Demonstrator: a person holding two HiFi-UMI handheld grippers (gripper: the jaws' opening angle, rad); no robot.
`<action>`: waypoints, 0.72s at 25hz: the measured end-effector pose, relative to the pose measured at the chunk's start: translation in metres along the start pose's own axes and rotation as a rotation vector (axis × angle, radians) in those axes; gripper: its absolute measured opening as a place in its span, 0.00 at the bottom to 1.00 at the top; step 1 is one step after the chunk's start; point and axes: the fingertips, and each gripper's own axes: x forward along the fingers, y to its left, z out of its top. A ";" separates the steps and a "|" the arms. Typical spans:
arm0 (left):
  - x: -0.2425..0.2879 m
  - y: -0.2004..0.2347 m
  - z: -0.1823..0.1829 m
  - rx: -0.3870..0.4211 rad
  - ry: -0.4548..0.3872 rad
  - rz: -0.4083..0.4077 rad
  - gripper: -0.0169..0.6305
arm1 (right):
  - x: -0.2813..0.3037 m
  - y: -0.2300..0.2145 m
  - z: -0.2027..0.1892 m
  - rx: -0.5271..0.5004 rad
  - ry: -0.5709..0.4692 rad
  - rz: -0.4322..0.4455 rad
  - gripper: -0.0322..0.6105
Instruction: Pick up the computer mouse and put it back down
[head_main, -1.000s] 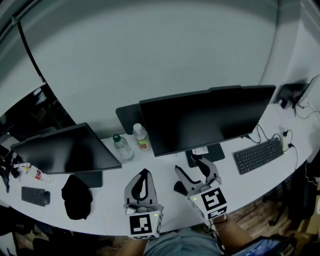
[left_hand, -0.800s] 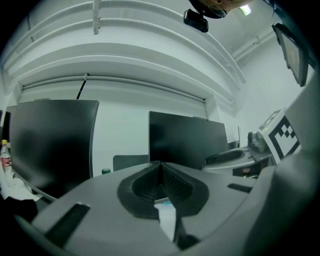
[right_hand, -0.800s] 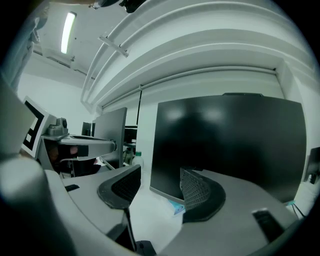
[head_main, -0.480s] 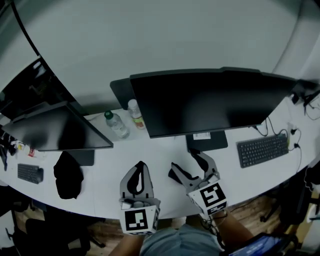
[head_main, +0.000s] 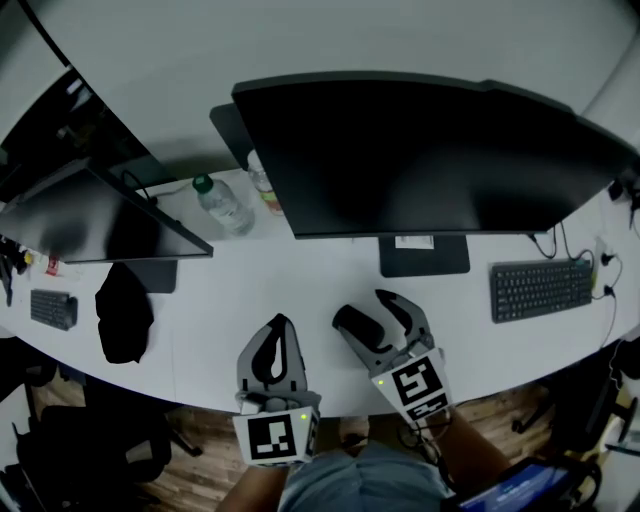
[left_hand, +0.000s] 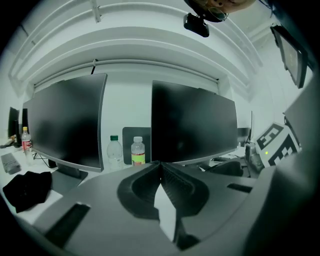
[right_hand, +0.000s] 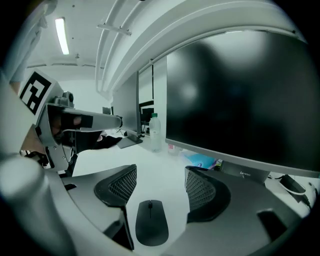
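The black computer mouse (right_hand: 151, 227) lies flat on the white desk (head_main: 290, 290), deep between the jaws of my right gripper (right_hand: 160, 175). Those jaws are opening, and the meshed pads (right_hand: 123, 184) stand clear of the mouse on both sides. In the head view the right gripper (head_main: 368, 310) sits low over the desk in front of the big monitor's stand; I cannot pick the mouse out there from the dark finger. To its left, my left gripper (head_main: 278, 322) rests with its jaws shut and nothing between them, the tips meeting in the left gripper view (left_hand: 160, 163).
A wide monitor (head_main: 420, 150) on a flat stand base (head_main: 424, 255) rises just beyond the right gripper. A second monitor (head_main: 90, 220), two bottles (head_main: 218, 205), a black cloth (head_main: 122, 312) and a small keyboard (head_main: 50, 308) lie left; a keyboard (head_main: 543, 288) lies right.
Both grippers have come down toward the desk. The right gripper's jaws have spread wider. The left gripper stayed shut.
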 end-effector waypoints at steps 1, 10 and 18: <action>0.000 0.000 -0.004 -0.002 0.008 0.005 0.03 | 0.001 0.002 -0.006 -0.008 0.012 0.009 0.54; 0.004 0.002 -0.031 -0.019 0.060 0.035 0.03 | 0.015 0.012 -0.061 0.008 0.132 0.084 0.55; 0.011 -0.002 -0.060 -0.035 0.119 0.028 0.03 | 0.025 0.020 -0.101 0.000 0.234 0.138 0.56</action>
